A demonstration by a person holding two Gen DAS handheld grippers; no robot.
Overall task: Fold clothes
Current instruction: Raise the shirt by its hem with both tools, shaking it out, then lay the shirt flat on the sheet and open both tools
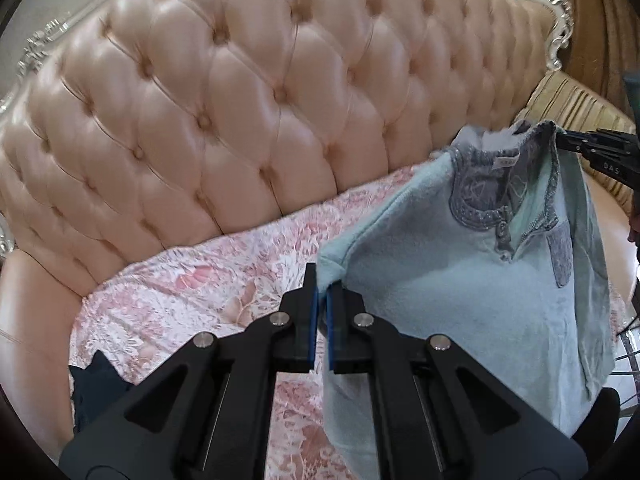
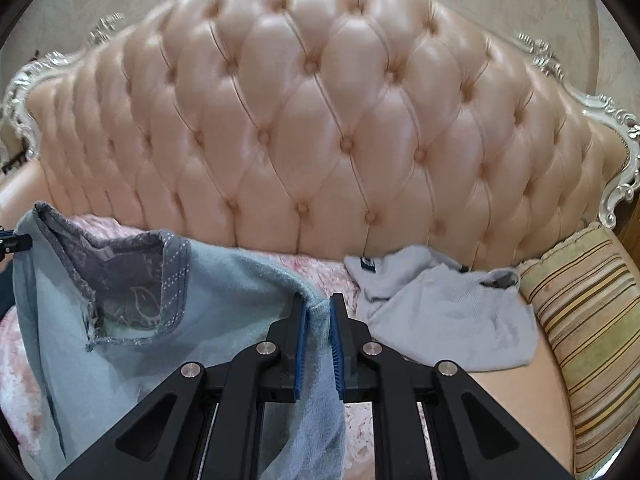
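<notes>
A light blue fleece shirt (image 1: 460, 280) with a grey patterned collar, buttons and a grey chest pocket hangs spread between both grippers above the sofa seat. My left gripper (image 1: 322, 286) is shut on one shoulder edge, with the cloth pinched between its blue pads. My right gripper (image 2: 318, 306) is shut on the other shoulder of the shirt (image 2: 120, 360). In the left wrist view the right gripper (image 1: 560, 140) shows at the far right, at the shirt's top corner. In the right wrist view the left gripper (image 2: 16, 244) peeks in at the left edge.
A tufted pink leather sofa back (image 2: 320, 120) rises behind. A pink floral cover (image 1: 200, 288) lies on the seat. A pale grey garment (image 2: 448, 320) lies crumpled at the right, beside a striped cushion (image 2: 580, 320). A dark garment (image 1: 96, 392) sits at the seat's left end.
</notes>
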